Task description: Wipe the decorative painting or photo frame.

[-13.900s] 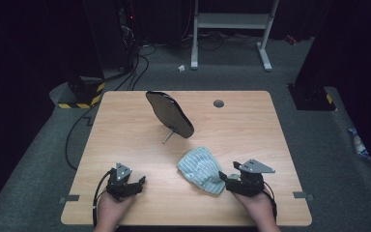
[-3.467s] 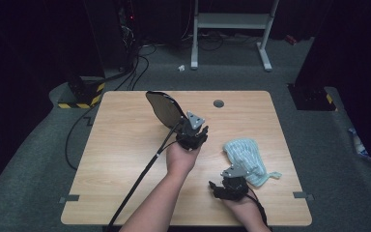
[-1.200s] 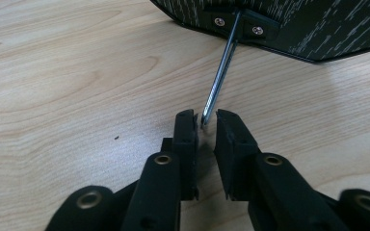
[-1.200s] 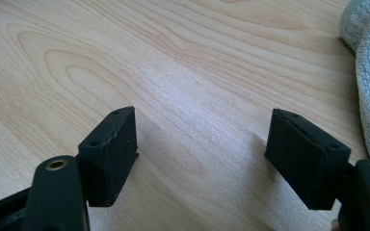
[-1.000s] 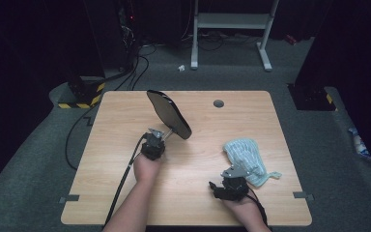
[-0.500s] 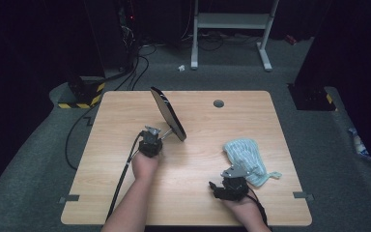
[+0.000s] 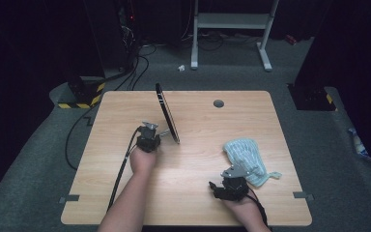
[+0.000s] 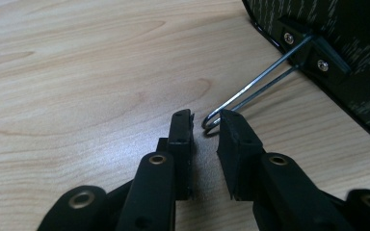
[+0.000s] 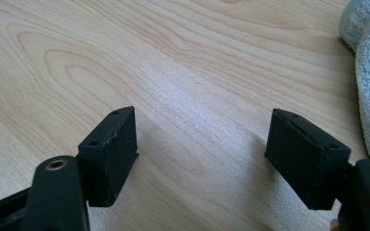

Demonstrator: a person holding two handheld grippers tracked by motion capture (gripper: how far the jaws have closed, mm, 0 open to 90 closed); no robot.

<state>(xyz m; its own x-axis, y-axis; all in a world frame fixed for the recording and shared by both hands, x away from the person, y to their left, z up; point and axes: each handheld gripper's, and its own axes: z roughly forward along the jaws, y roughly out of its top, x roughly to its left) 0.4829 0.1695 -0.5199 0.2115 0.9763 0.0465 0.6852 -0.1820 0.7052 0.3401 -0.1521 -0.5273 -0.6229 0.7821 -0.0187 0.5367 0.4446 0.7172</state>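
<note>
Two narrow jaws of my left gripper [image 8: 206, 126], just opening, flank the mirror's [image 7: 167, 114] wire stand [image 8: 250, 92] at centre frame; rigid, fragile, best held there. My right gripper [image 9: 212, 154] gapes empty.

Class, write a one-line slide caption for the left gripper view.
Left gripper, jaws just opening, straddles the bent metal wire stand of a dark oval mirror on the light wooden table.

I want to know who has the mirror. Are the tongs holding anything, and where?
Nothing is held. The left tongs have just been opening: the wire stand of the mirror sits loose between them. The right tongs are open over bare table.
</note>
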